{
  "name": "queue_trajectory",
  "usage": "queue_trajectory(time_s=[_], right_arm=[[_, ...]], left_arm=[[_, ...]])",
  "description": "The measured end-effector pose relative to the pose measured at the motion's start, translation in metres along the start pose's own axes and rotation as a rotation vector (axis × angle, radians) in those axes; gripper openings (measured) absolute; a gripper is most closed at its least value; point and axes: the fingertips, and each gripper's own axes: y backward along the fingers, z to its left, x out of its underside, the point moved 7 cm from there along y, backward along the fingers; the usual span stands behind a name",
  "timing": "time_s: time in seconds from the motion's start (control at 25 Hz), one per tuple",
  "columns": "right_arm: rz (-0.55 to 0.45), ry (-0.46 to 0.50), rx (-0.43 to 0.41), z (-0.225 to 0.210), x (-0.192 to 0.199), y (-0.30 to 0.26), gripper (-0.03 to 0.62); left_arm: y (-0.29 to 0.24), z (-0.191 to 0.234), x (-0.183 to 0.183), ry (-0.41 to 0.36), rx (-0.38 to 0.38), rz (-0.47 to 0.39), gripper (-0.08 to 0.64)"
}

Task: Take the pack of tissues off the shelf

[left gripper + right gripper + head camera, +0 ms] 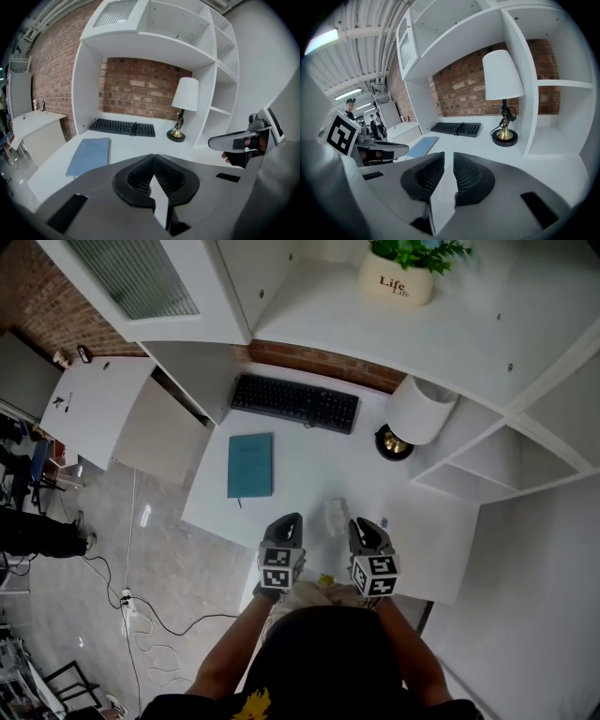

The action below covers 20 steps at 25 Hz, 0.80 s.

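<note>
A small pale pack [335, 515] that looks like the tissues lies on the white desk [309, 484], just beyond and between my two grippers. Neither gripper view shows it. My left gripper [292, 519] hovers over the desk's near edge; in its own view the left gripper [152, 159] has its tips touching and nothing held. Beside it, my right gripper [359, 524] also holds nothing. In its own view the right gripper [445, 157] shows a thin slit between the pads. Each gripper appears in the other's view: the right one [239, 140], the left one [379, 150].
On the desk are a black keyboard [295, 402], a teal notebook [250, 465] and a white-shaded lamp [419, 409] on a brass base. White shelf compartments [497, 460] stand at the right. A potted plant [397, 277] sits on top. Cables [141, 615] trail across the floor on the left.
</note>
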Motion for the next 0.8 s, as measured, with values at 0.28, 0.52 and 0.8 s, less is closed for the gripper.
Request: queue_trajectory(time_s=[0.28, 0.52, 0.8], right_arm=[[-0.100, 0.006, 0.034, -0.007, -0.036, 0.011, 0.026], [-0.187, 0.034, 0.054, -0.014, -0.068, 0.023, 0.011], [-0.286, 0.093, 0.066, -0.014, -0.114, 0.044, 0.003]], left_arm=[[0.009, 0.002, -0.035, -0.038, 0.010, -0.037, 0.005], [0.013, 0.000, -0.076, -0.075, 0.019, -0.136, 0.005], [0.021, -0.002, -0.125, -0.082, 0.031, -0.228, 0.005]])
